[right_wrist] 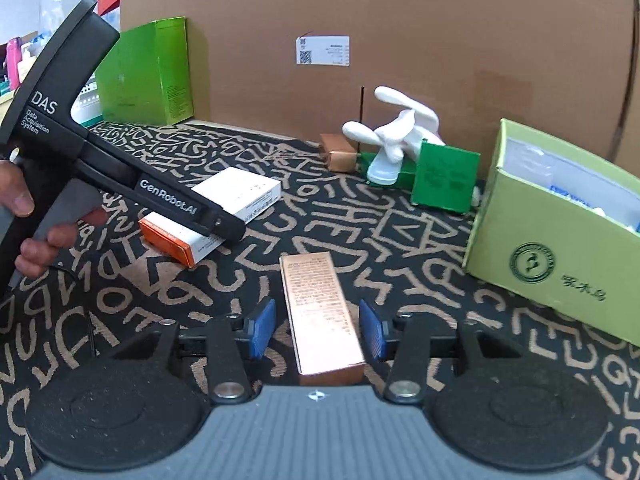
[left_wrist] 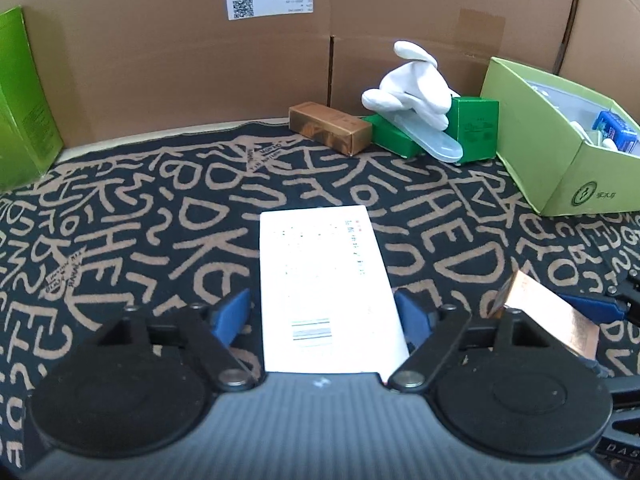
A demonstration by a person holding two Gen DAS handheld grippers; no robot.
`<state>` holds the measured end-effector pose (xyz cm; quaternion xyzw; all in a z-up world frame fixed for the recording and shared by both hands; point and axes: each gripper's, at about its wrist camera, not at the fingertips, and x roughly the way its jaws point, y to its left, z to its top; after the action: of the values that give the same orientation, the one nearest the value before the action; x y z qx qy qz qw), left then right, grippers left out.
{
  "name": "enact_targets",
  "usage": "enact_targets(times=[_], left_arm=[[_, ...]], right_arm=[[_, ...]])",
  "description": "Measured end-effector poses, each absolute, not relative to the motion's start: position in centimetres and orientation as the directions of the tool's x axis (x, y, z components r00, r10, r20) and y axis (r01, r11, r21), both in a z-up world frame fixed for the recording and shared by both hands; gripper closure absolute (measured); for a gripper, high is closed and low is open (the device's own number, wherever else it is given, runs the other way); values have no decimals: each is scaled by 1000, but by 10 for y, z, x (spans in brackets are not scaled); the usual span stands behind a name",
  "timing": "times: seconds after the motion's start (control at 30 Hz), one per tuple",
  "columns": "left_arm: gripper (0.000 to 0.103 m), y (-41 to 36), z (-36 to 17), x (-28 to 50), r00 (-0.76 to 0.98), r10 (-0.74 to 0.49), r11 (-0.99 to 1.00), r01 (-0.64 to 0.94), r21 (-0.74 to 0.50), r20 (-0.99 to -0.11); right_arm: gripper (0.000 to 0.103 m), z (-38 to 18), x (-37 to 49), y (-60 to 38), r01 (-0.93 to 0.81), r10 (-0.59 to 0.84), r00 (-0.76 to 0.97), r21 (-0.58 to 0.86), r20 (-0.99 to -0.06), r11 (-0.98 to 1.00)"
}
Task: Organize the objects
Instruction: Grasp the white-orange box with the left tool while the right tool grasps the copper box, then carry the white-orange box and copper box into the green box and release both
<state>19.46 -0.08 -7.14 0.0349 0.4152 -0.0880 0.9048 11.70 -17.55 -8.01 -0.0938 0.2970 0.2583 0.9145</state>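
Observation:
A flat white box (left_wrist: 328,288) lies on the patterned mat between the blue pads of my left gripper (left_wrist: 322,312). A sliver of mat shows beside the left pad, so the jaws stand open around it. In the right wrist view the same white box (right_wrist: 240,192) rests beside an orange-and-white box (right_wrist: 176,240), with a hand (right_wrist: 24,200) on the left gripper's handle. A long copper box (right_wrist: 320,312) lies on the mat between the pads of my right gripper (right_wrist: 316,332), with a gap on each side. The copper box (left_wrist: 548,312) also shows at the right of the left wrist view.
An open light-green box (left_wrist: 560,172) holding small items stands at the right. Against the cardboard wall (left_wrist: 160,60) sit a second copper box (left_wrist: 332,128), two dark green boxes (left_wrist: 476,128), a translucent case (left_wrist: 436,140) and a white figurine (left_wrist: 416,84). A tall green box (left_wrist: 20,100) stands far left.

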Motion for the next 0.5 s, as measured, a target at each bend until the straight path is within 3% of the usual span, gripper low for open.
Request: enact_targets(times=[0.13,0.5], left_arm=[[34,-4,-70,190,636,-140,974,225,8,-759],[36,-50,-9,159,678,-308,923,383,-38,-668]], right_arm=[[69,-84,118,-175,-523,420,683,1,-597,852],[69,-59,92,-208,-488,434,734,39,-523,872]])
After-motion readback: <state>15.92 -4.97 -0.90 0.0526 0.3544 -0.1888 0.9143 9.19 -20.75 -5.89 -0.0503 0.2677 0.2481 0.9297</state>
